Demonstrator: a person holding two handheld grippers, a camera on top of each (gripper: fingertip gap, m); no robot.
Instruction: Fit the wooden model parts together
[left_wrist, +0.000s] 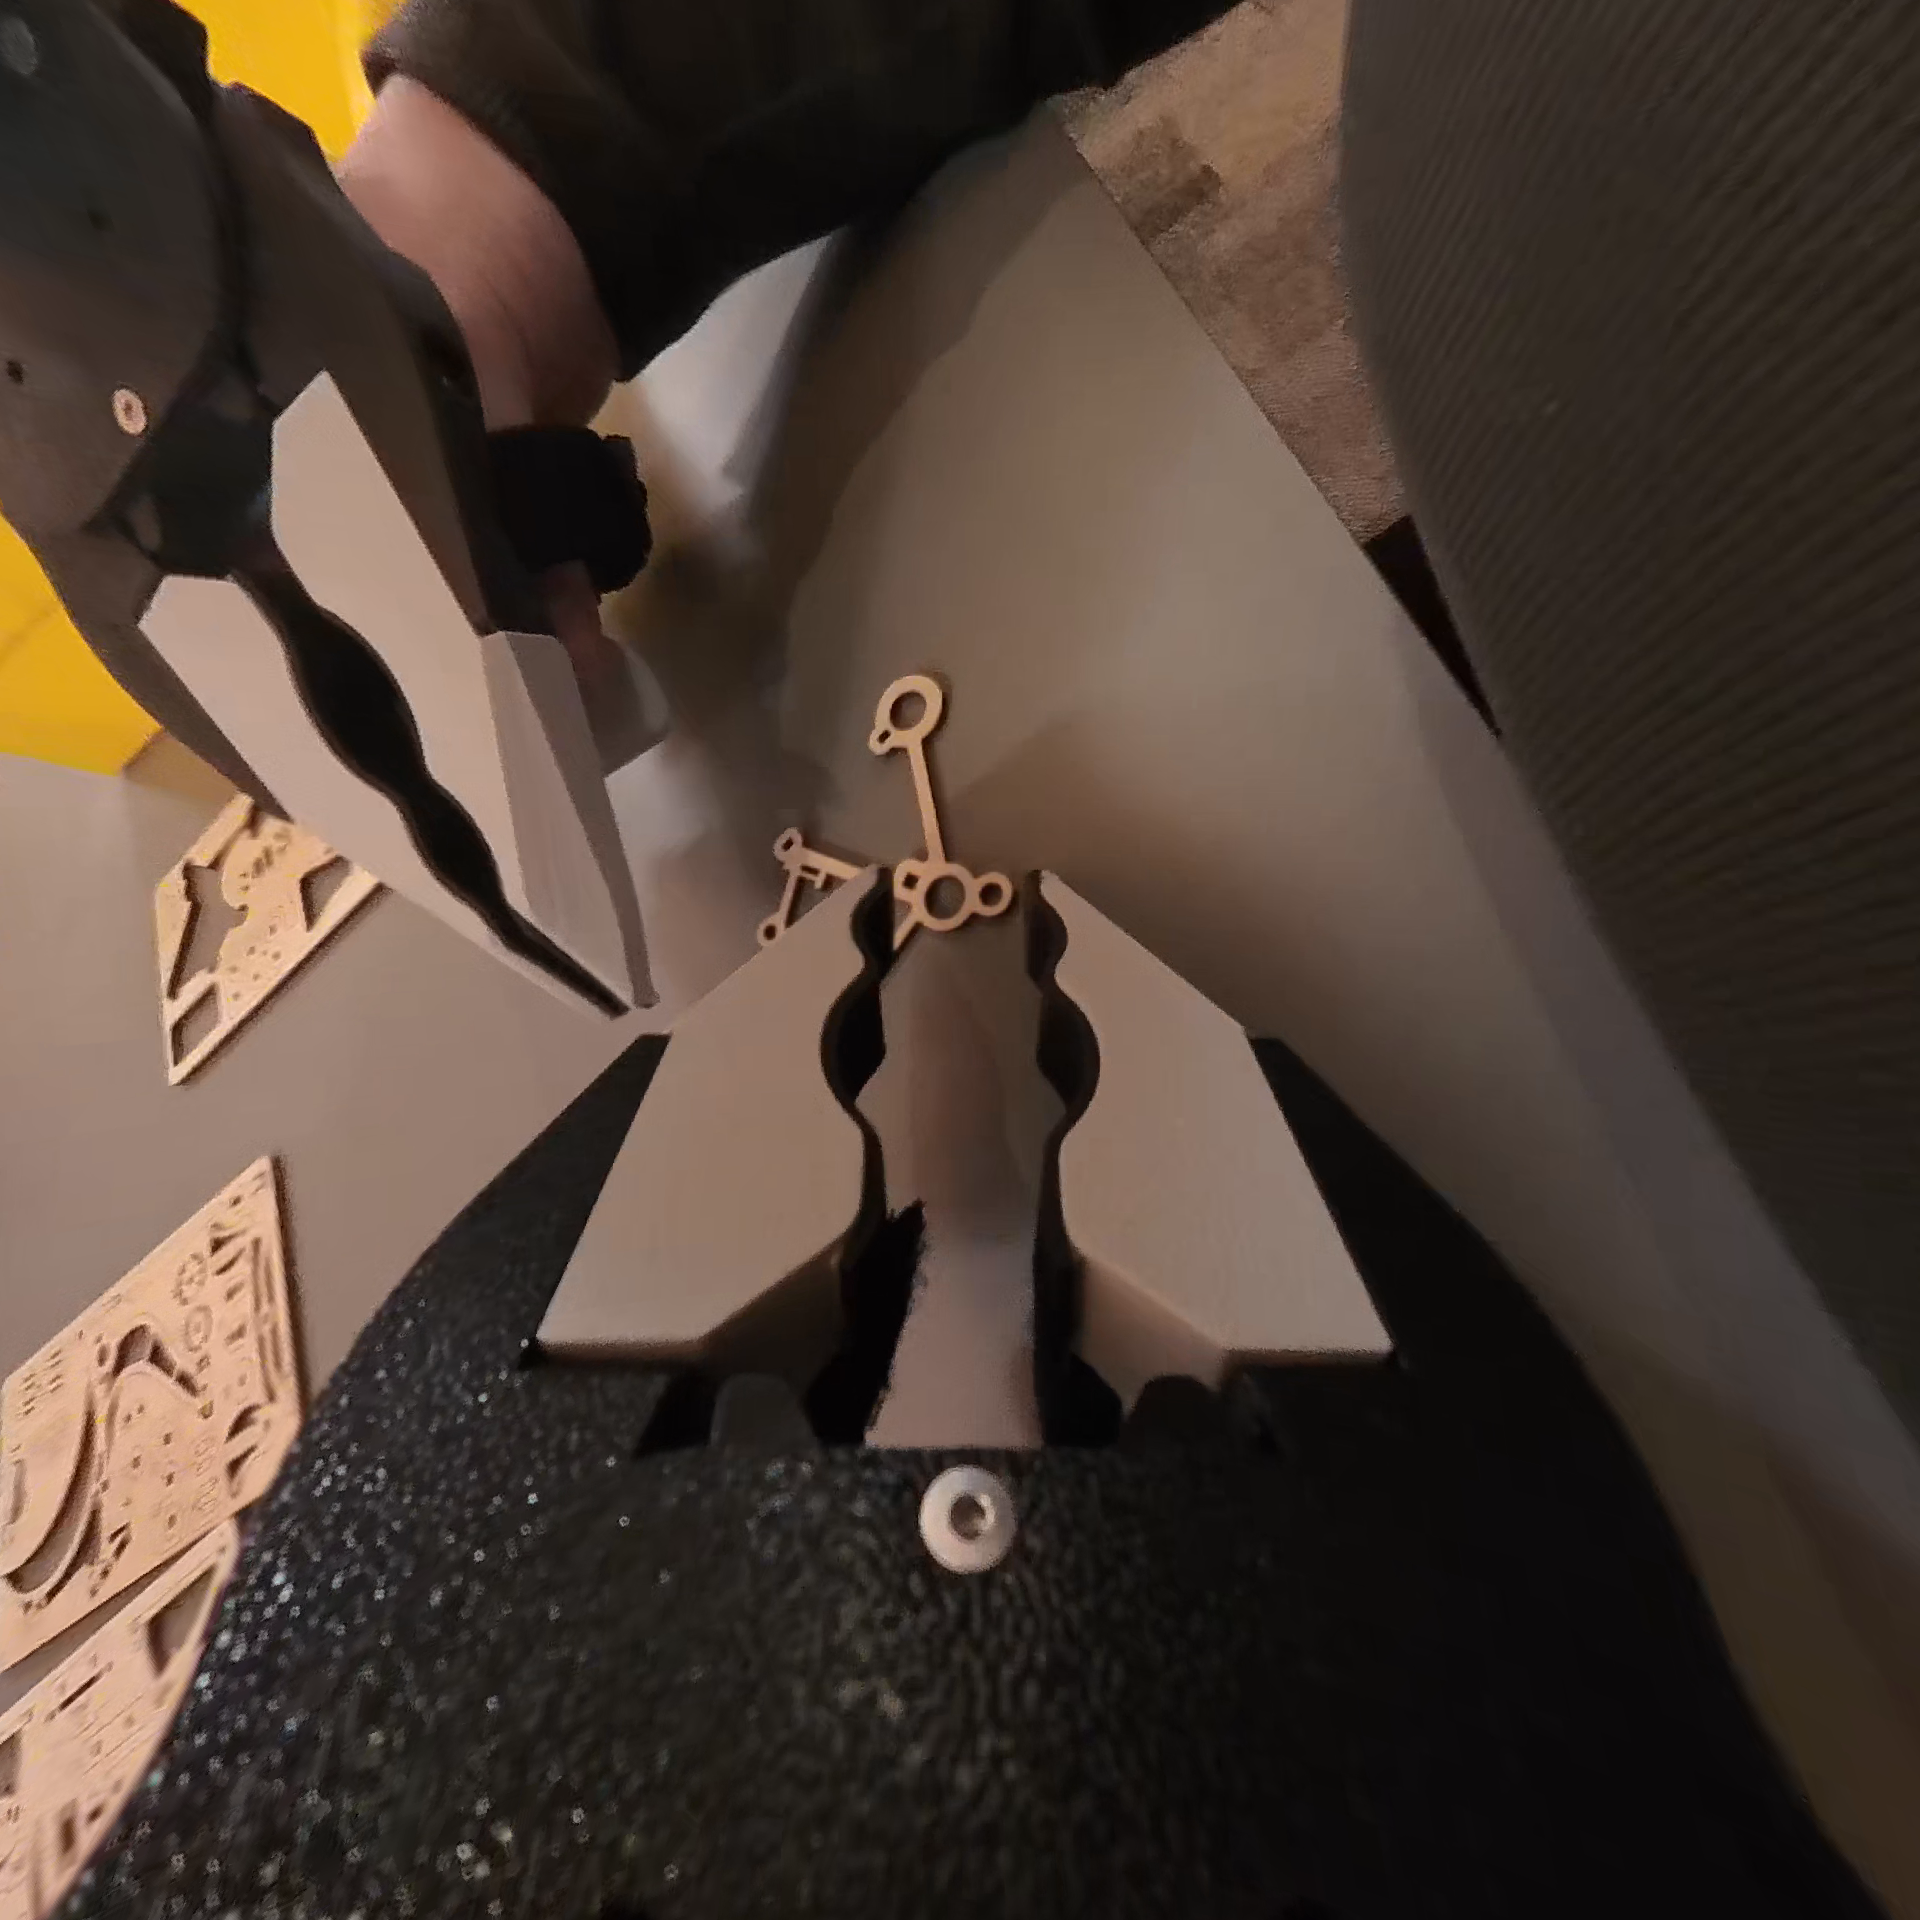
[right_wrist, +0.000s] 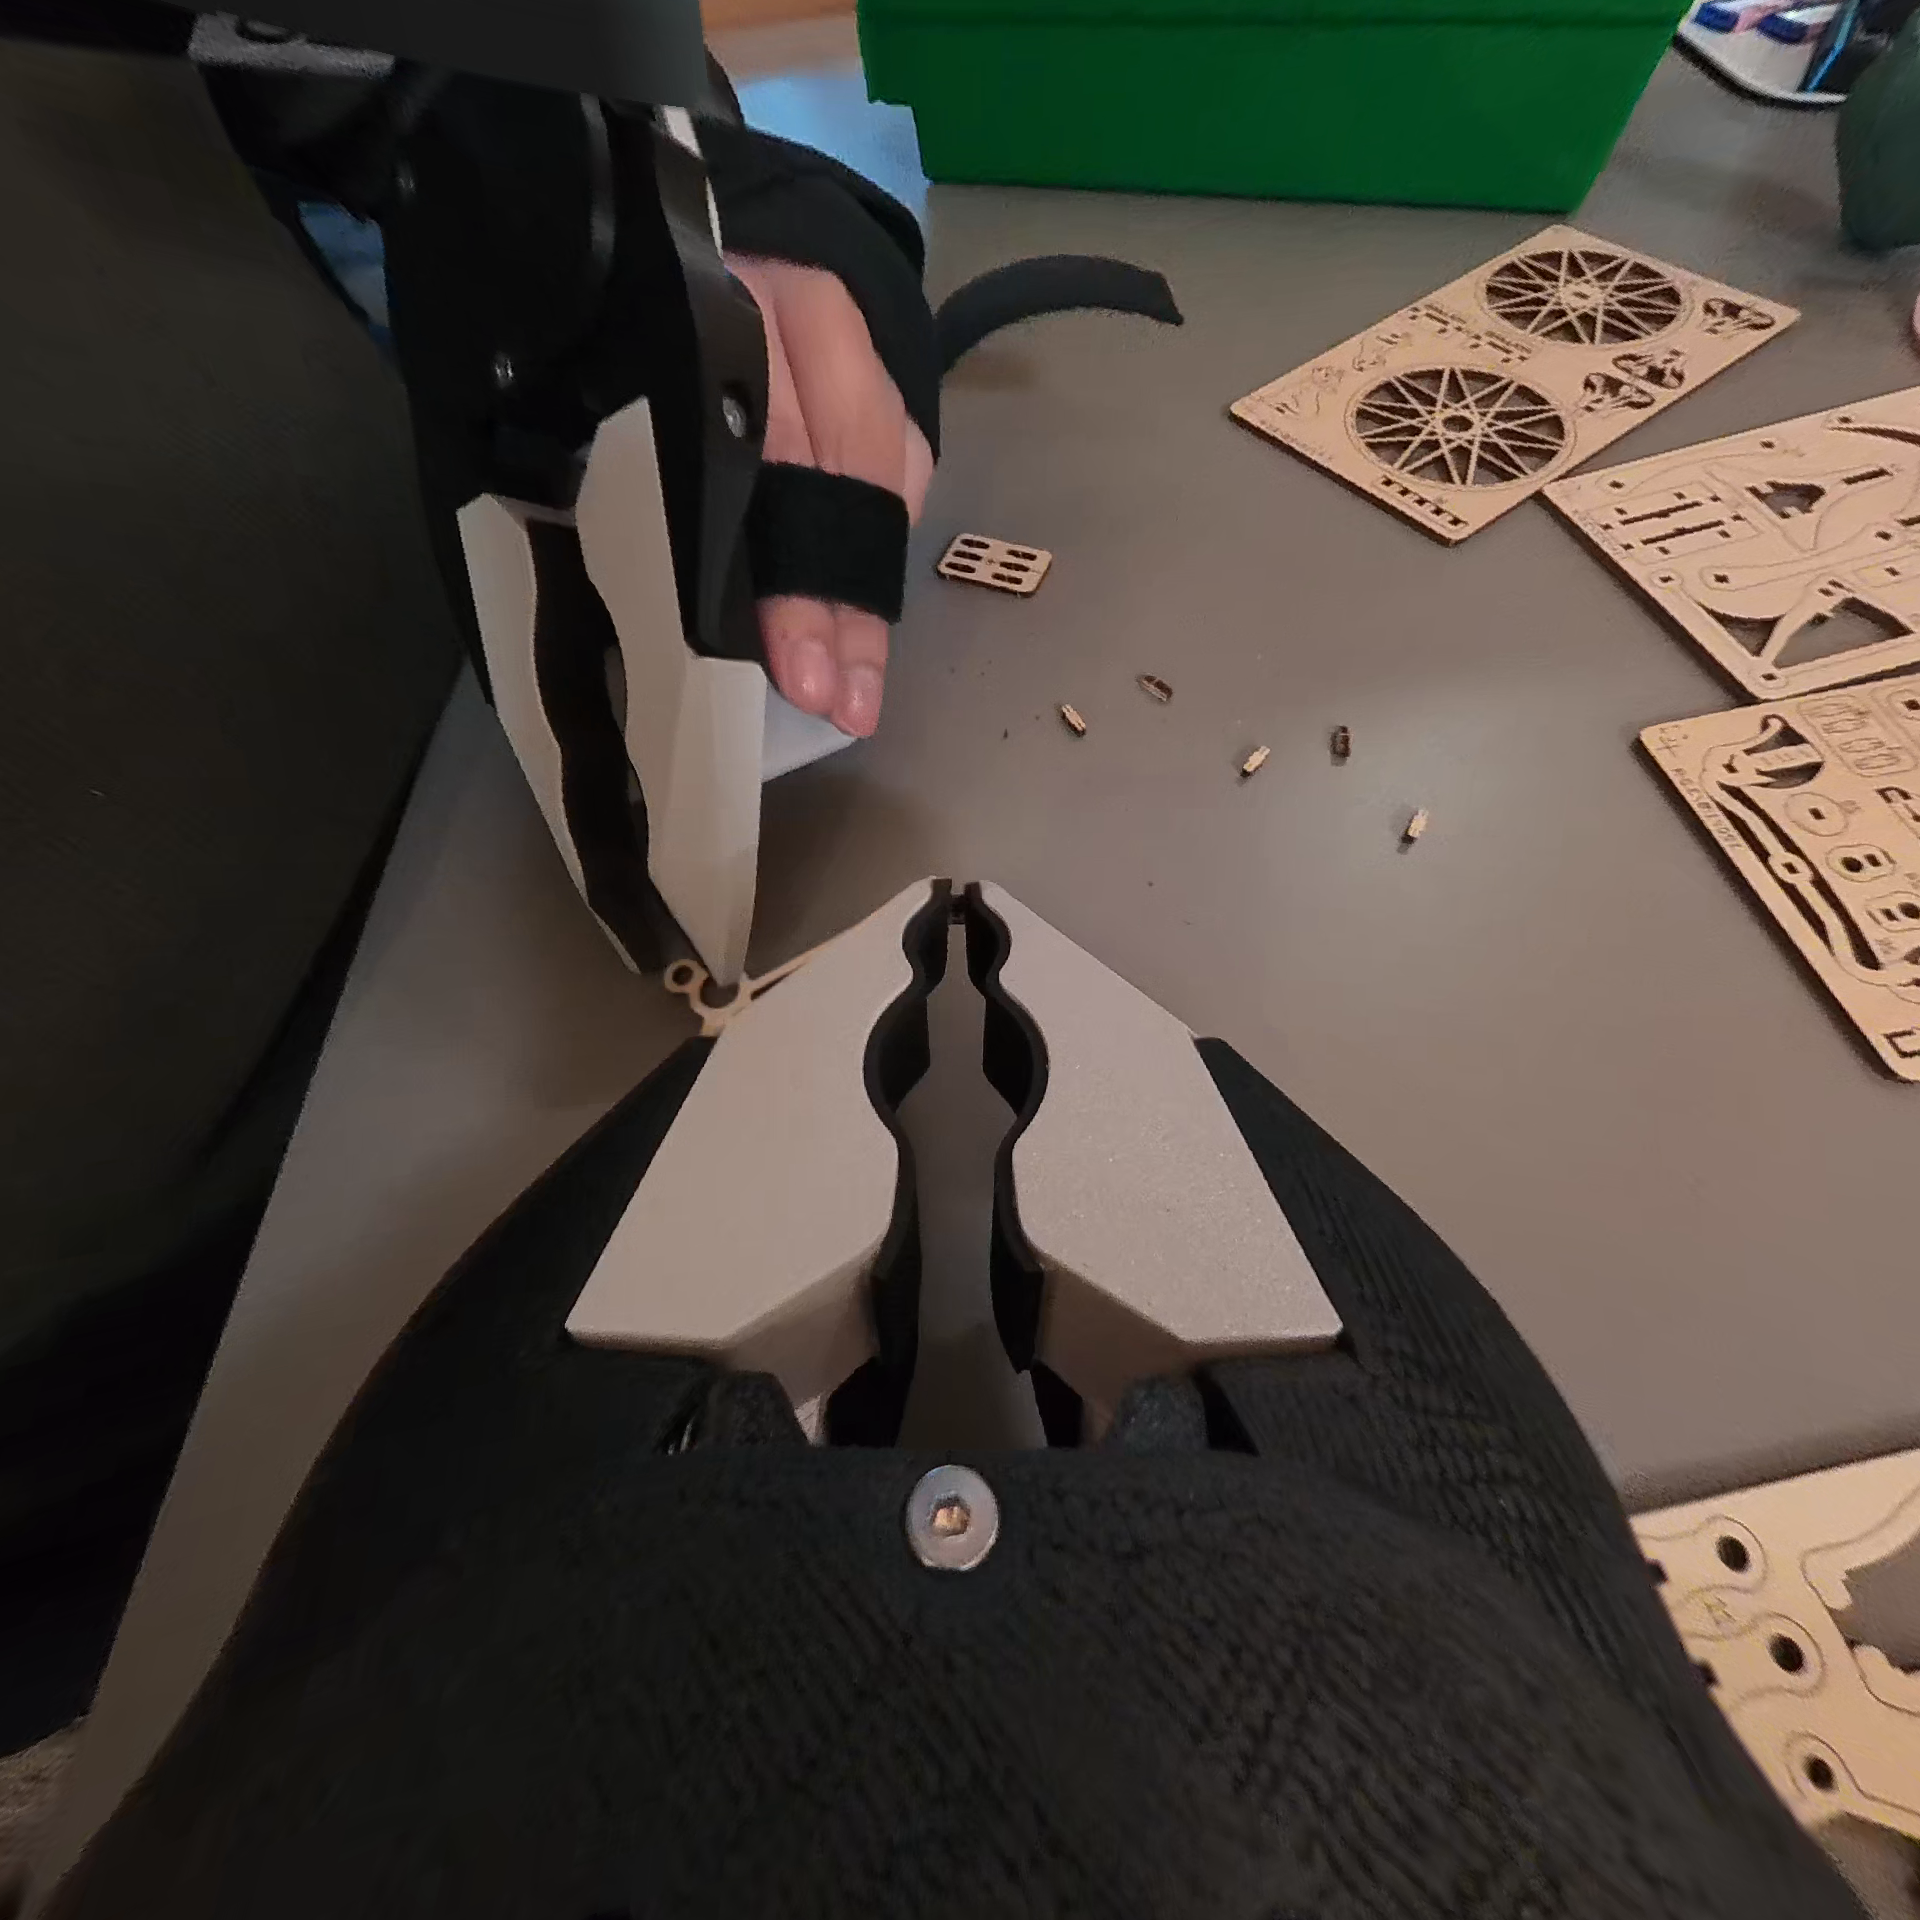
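Grey table (right_wrist: 1247, 987). Far edge: green bin (right_wrist: 1247, 104). Before it, a curved black strip (right_wrist: 1049, 291). Right side: wheel sheet (right_wrist: 1507, 374), two more cut sheets (right_wrist: 1766, 540) (right_wrist: 1808, 873) toward the viewer, touching or overlapping, and another (right_wrist: 1787, 1662) at the near right corner. Mid-table: small slotted plate (right_wrist: 994, 564) and five tiny pegs (right_wrist: 1255, 761), scattered, well apart.
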